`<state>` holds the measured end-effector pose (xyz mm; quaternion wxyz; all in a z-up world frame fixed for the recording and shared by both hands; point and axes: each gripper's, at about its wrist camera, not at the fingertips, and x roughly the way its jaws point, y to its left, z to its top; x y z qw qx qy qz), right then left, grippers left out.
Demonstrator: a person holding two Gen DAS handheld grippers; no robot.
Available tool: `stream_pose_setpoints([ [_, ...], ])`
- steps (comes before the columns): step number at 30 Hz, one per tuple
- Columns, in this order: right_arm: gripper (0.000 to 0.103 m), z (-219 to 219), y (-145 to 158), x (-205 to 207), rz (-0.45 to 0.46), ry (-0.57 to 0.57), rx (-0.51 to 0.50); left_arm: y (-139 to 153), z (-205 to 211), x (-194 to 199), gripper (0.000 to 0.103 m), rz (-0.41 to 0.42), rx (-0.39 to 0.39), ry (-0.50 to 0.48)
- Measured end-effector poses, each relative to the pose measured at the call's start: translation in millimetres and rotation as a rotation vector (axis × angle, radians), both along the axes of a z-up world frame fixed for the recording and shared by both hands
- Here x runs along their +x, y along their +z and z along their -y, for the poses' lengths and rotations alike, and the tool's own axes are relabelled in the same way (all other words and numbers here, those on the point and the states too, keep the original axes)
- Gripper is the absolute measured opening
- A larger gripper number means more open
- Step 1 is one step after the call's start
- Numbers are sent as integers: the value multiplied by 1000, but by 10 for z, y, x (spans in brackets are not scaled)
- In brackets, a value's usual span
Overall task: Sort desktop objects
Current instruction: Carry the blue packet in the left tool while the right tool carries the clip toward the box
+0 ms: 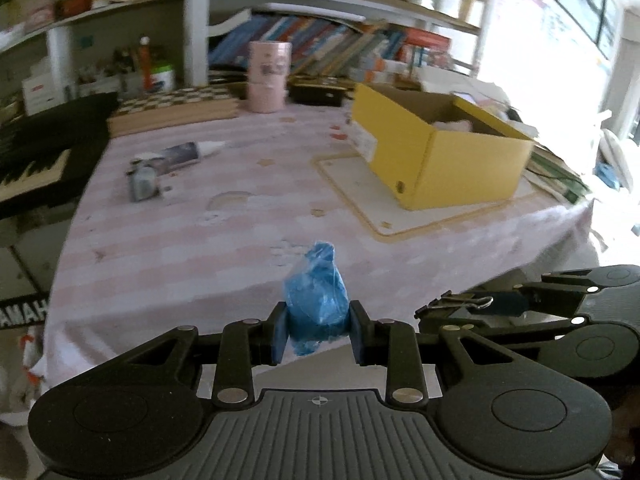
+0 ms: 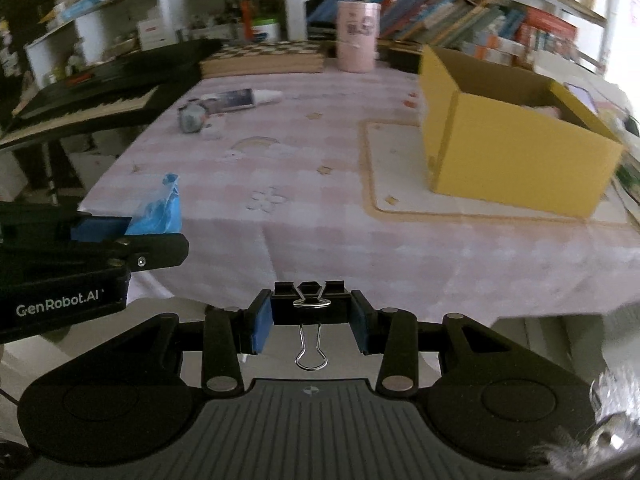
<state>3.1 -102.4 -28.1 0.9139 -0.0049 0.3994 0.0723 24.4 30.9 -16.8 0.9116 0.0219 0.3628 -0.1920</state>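
My left gripper is shut on a crumpled blue plastic bag, held above the near edge of the pink-striped table. My right gripper is shut on a black binder clip, its wire handle hanging toward me. In the left wrist view the right gripper shows at the right with the clip. In the right wrist view the left gripper and the blue bag sit at the left. An open yellow cardboard box stands on a white mat at the table's right.
A tube and a small grey object lie at the far left of the table. A pink cylinder, a checkered board and bookshelves stand behind. A keyboard flanks the left edge.
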Motion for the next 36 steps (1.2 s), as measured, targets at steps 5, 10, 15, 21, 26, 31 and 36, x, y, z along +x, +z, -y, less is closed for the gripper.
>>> stream_pose_setpoints([
  [5,38,161,8,-123,-6,-69,1,-6,145,-30,29,1,-5,-55],
  [10,38,279,4,-224,-11,-119,1,-13,266,-45,29,0,-3,-107],
  [15,38,369,-2,-282,-13,-164,7,-17,382,-51,29,1,8,-154],
  [21,38,456,-6,-298,-12,-186,6,-22,507,-22,29,2,15,-185],
  [26,38,562,-1,-310,-11,-206,1,-23,638,2,29,1,14,-213],
  [31,38,700,1,-298,-12,-227,4,-31,779,38,29,-1,22,-236],
  [36,38,836,6,-249,-16,-236,4,-28,930,90,29,-3,26,-251],
])
